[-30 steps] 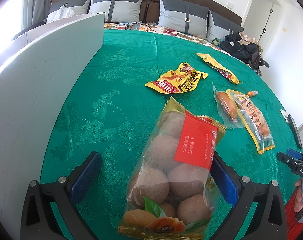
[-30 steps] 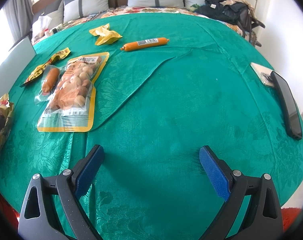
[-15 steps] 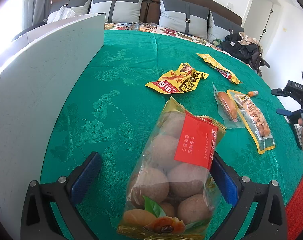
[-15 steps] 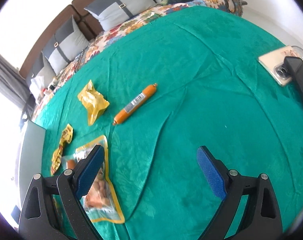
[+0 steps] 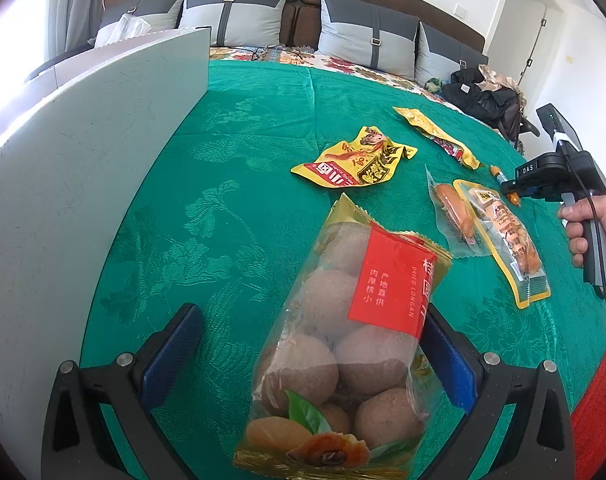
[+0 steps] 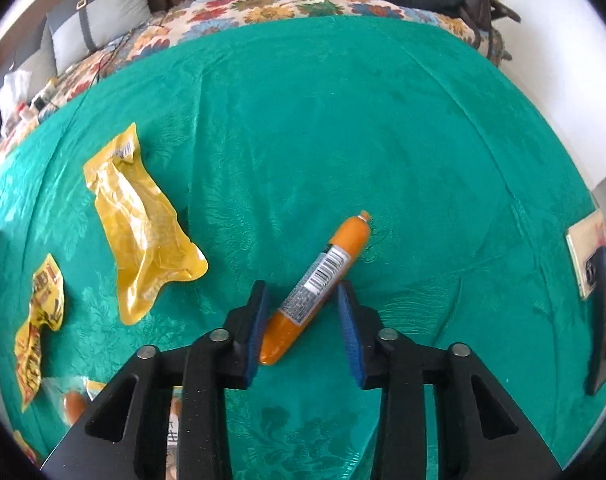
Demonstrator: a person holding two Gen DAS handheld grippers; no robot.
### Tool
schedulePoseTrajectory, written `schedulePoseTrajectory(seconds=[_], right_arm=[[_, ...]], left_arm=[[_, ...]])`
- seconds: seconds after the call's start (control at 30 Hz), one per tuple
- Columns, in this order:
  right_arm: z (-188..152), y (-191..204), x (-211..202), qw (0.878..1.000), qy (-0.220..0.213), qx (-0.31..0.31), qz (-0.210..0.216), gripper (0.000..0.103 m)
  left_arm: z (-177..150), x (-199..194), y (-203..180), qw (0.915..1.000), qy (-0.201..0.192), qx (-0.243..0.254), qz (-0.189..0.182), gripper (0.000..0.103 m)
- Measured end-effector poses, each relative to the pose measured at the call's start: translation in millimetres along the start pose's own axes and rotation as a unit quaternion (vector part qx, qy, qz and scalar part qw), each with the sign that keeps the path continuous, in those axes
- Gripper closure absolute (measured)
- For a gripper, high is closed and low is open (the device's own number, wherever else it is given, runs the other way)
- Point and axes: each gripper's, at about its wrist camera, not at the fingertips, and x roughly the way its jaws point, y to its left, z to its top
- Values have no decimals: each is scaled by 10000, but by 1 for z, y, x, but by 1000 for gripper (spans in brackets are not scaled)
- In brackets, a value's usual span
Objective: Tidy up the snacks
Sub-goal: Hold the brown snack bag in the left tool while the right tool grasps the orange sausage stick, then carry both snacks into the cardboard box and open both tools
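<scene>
Two snacks are lined up for sorting: the left gripper [image 5: 309, 320] gapes unclamped around the longan bag [image 5: 343, 344], while the right gripper [image 6: 302, 300] clamps the one-o'clock-pointing sausage stick [image 6: 323, 276] for lifting.

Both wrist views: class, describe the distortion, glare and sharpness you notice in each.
Left wrist view: fisheye bends the white board; window glare burns out the upper left; the longan bag is sharp. Right wrist view: the green cloth bulges like a dome; the orange sausage is crisp; dark corners.

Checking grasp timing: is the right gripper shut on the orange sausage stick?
Shut on it: right gripper fingers press both sides of the orange plastic-wrapped sausage stick.
</scene>
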Motion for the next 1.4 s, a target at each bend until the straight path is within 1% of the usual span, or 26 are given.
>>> schedulePoseTrajectory(seconds=[0.1,0.17,0.23,0.3,0.33,0.37,0.43,0.47,0.5,0.53,0.6,0.67,0.73,0.83,0.93,1.0,1.1,1.23,1.4], right_arm=[[-16,-16,-11,9996,35,-101,244,87],[-32,-27,-21,9988,52,-86,487,87],[-49,-40,-32,9969,10,-15,787,87],[-69,-54,-45,9920,-70,190,1243,87],[-80,-62,-51,9874,-122,362,1535,87],[-90,-71,-57,9815,-190,542,1828,87],[-110,-89,-67,9671,-372,867,2364,87],[-121,-96,-71,9586,-488,1011,2618,87],[-130,-102,-75,9495,-615,1123,2864,87],[-139,-107,-79,9407,-737,1201,3085,87],[-150,-110,-83,9309,-844,1276,3318,87],[-154,-108,-87,9273,-849,1264,3420,87],[-153,-103,-90,9290,-879,1248,3371,87],[-156,-103,-90,9275,-869,1317,3388,87],[-162,-97,-90,9324,-810,1182,3318,87],[-164,-92,-91,9349,-814,1058,3288,87],[-163,-86,-94,9324,-888,916,3382,87],[-164,-79,-96,9287,-954,768,3499,87],[-165,-71,-98,9303,-976,594,3486,87]], left_arm=[[-1,-1,0,10000,-8,-4,3,0],[-1,-1,0,10000,-5,-14,-4,0],[-1,-2,0,10000,24,-14,-16,0],[1,-2,0,9999,119,-25,-15,0],[2,-2,-1,9998,204,-46,-18,0],[3,-3,-1,9995,291,-86,-41,3],[5,-5,-3,9989,415,-120,-183,15],[6,-6,-5,9984,478,-100,-297,27],[7,-8,-9,9980,530,-51,-339,33],[8,-10,-13,9980,573,53,-257,35],[8,-15,-20,9978,581,252,-219,39],[6,-22,-24,9972,593,296,-340,42],[3,-27,-27,9967,611,282,-464,43],[-1,-33,-26,9960,630,202,-593,43],[0,-40,-22,9951,598,-21,-783,44],[2,-45,-19,9941,545,-232,-911,44],[7,-56,-15,9914,429,-500,-1129,44],[16,-76,-15,9901,206,-579,-1262,44],[25,-103,-11,9875,-12,-695,-1414,44]])
